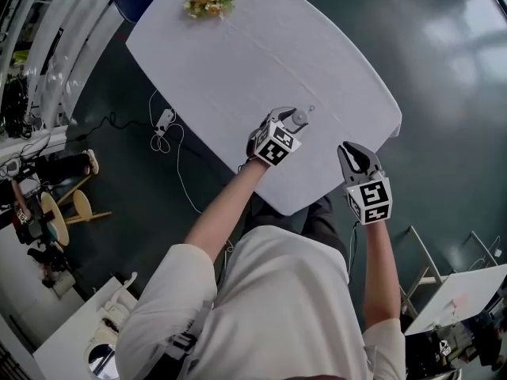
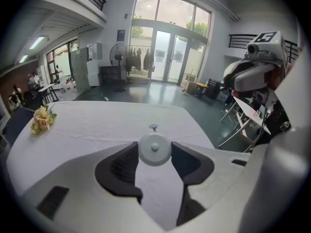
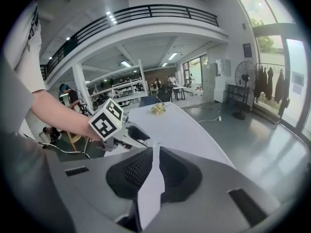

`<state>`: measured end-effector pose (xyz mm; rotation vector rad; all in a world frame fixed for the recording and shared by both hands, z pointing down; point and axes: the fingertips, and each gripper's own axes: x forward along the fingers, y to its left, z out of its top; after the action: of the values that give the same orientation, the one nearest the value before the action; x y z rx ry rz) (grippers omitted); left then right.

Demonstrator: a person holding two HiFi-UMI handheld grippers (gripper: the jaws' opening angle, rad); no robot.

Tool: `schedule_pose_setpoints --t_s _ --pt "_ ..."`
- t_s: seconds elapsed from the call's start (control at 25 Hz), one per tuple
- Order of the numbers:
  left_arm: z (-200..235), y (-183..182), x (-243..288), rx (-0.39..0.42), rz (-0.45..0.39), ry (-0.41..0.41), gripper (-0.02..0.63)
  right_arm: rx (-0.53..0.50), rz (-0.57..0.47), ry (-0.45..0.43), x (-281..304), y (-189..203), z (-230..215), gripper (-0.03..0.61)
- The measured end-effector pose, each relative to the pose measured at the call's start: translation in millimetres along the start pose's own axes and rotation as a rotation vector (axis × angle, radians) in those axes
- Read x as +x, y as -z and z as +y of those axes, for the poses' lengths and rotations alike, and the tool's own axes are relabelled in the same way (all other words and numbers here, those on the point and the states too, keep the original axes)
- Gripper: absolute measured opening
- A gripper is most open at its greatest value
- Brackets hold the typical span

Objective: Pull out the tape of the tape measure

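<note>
Left gripper (image 1: 291, 119) clamped on round white tape measure (image 2: 154, 149) near white table's (image 1: 238, 62) front edge, right gripper (image 3: 154, 152) closed, empty, at same edge — flowers (image 1: 209, 1) at far end.

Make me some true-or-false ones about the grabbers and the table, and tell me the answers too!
1. The left gripper squeezes a round white tape measure between its jaws. True.
2. The right gripper is pinching the end of the tape. False: its jaws are together with nothing between them.
3. A little bunch of flowers lies at the far end of the table. True.
4. The table is covered in red. False: its top is white.
5. The tape stretches all the way across the table. False: only its small end tab shows, just past the case.
</note>
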<state>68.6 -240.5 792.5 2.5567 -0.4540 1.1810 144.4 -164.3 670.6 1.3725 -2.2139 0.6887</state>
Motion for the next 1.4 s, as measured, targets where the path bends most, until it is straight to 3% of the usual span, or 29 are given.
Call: schedule_pose_setpoints --t_s 0.32,0.52,0.88,1.04,1.16,1.4 --pt "-59 -52 -85 0.043 -0.092 0.050 0.216 -0.132 -0.055 -0.036 -54 -34 25 0.043" --pt "-99 -80 -133 0.071 -0.118 0.143 0.216 -0.258 -0.081 -0.071 -80 -59 43 0.043" --pt "-139 -103 -189 0.224 -0.033 0.205 0.216 -0.628 -0.036 -0.127 -105 -81 71 0.044" --pt "-144 -107 -204 0.225 -0.025 0.204 0.216 -0.721 -0.028 -0.149 -110 -84 83 0.049" --pt "-147 -112 -211 0.206 -0.029 0.212 0.216 -0.816 -0.012 -0.146 -110 -85 87 0.106" --pt "-156 -118 -223 0.189 -0.042 0.218 0.216 -0.986 0.001 -0.133 -108 -86 95 0.104"
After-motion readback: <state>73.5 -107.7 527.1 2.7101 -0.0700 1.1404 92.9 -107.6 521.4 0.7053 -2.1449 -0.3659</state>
